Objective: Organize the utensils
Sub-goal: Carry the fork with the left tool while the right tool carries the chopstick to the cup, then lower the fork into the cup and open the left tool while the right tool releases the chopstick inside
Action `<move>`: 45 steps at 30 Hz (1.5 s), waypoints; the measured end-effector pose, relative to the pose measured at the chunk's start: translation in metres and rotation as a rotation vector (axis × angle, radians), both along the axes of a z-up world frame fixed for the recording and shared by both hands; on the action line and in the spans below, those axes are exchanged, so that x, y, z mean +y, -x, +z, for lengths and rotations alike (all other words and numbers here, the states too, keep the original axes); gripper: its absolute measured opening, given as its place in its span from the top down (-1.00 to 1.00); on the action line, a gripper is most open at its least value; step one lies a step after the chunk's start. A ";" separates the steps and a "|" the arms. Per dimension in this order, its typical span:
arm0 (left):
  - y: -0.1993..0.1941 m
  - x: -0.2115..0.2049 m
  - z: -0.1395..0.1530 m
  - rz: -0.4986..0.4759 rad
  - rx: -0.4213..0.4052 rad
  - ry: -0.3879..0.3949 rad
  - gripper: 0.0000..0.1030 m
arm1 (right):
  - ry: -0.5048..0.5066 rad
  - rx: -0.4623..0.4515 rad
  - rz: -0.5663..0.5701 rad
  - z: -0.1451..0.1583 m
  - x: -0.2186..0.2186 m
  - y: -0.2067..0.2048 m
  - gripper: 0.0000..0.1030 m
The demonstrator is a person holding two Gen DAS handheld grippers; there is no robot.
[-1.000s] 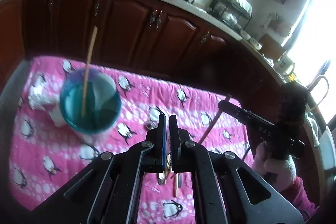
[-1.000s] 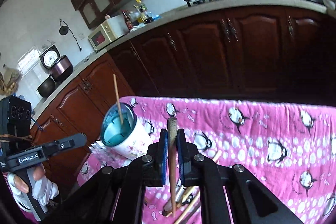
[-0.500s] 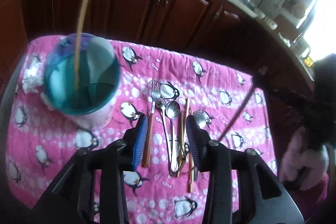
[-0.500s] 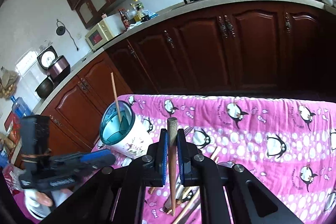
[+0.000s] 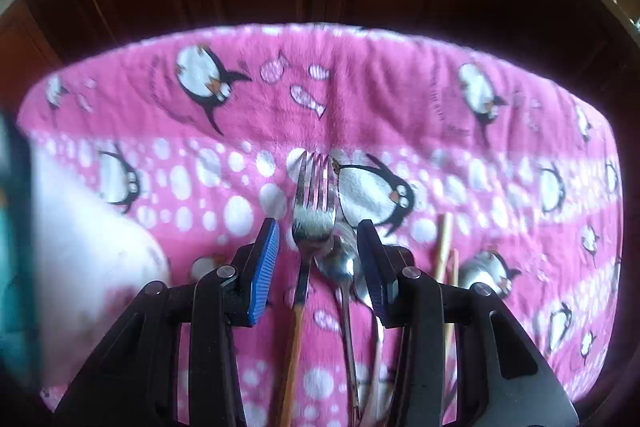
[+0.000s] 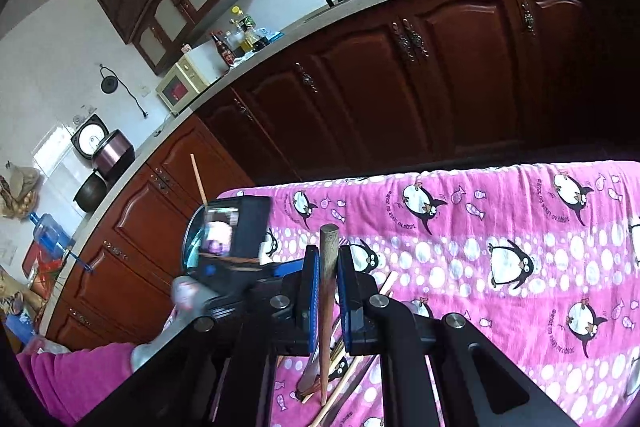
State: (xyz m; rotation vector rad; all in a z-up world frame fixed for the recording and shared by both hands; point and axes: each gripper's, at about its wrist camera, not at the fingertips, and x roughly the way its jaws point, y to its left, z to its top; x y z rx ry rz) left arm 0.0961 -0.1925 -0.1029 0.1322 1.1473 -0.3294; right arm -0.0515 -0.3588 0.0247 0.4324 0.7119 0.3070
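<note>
My left gripper is spread wide over the fork, which lies between its fingers on the penguin cloth. My right gripper is clamped on a brown chopstick.

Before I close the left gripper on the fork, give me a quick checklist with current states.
1. Left gripper open: ok.
2. Fork between the fingers: ok.
3. Fork alone in the gap: not ok, a spoon lies there too.
4. Right gripper shut on the dark wooden chopstick: ok.
5. Teal cup free to receive: cannot tell, mostly hidden.
6. Fingertips down at the pink blanket: cannot tell.
</note>
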 end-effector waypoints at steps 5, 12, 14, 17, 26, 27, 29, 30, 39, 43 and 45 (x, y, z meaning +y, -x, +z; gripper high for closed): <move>-0.005 0.012 -0.002 0.001 0.018 0.080 0.61 | 0.000 -0.003 0.015 -0.002 0.001 -0.006 0.85; 0.033 0.052 0.049 -0.044 -0.041 0.256 0.62 | 0.031 -0.017 0.032 0.003 0.014 -0.006 0.85; 0.046 0.062 0.065 -0.050 -0.059 0.281 0.88 | 0.040 -0.022 0.037 0.007 0.020 -0.004 0.85; 0.062 0.081 0.089 -0.048 -0.095 0.319 0.97 | 0.062 -0.045 0.050 0.018 0.032 -0.002 0.85; 0.088 0.117 0.112 -0.028 -0.115 0.385 0.98 | 0.097 -0.081 0.064 0.040 0.058 0.013 0.85; 0.092 0.123 0.119 -0.030 -0.121 0.398 0.98 | 0.105 -0.090 0.071 0.046 0.062 0.013 0.85; 0.099 0.131 0.137 -0.044 -0.146 0.423 0.98 | 0.115 -0.106 0.083 0.056 0.069 0.013 0.85; 0.101 0.134 0.144 -0.048 -0.159 0.432 0.98 | 0.124 -0.121 0.092 0.063 0.073 0.012 0.85; 0.099 0.196 0.245 -0.025 -0.349 0.448 0.98 | 0.102 -0.259 0.128 0.134 0.104 -0.015 0.85; 0.085 0.222 0.263 0.026 -0.434 0.382 0.98 | 0.064 -0.309 0.119 0.153 0.130 -0.044 0.85; 0.072 0.230 0.258 0.063 -0.452 0.352 0.98 | 0.069 -0.317 0.116 0.153 0.147 -0.060 0.85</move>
